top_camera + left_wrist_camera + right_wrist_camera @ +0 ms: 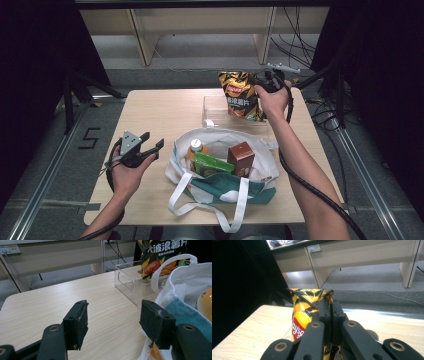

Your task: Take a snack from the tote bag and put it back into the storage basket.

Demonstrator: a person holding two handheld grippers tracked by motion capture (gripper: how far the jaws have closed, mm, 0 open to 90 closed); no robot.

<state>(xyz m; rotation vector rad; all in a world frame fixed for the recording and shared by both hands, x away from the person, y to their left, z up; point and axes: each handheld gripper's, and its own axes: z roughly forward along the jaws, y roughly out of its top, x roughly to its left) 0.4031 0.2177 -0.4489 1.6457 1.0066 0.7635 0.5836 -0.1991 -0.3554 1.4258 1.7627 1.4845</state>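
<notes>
A yellow and black chips bag (239, 95) hangs over a clear plastic bin (212, 107) at the table's far side. My right gripper (262, 82) is shut on the bag's top edge; in the right gripper view its jaws (329, 305) pinch the crimped top of the chips bag (303, 315). A white tote bag (175, 165) lies open mid-table, holding an orange bottle (196, 149), a green packet (212, 164) and a brown box (241, 156). My left gripper (152, 141) stays open just left of the tote, its jaws (113, 315) with nothing between them.
The tote's white straps (235, 210) trail toward the table's near edge. Bare tabletop (155, 110) lies left of the bin. Wooden shelving (200, 30) and cables stand on the floor beyond the far edge. In the left gripper view the bin (130, 283) sits ahead, beside the tote (185, 282).
</notes>
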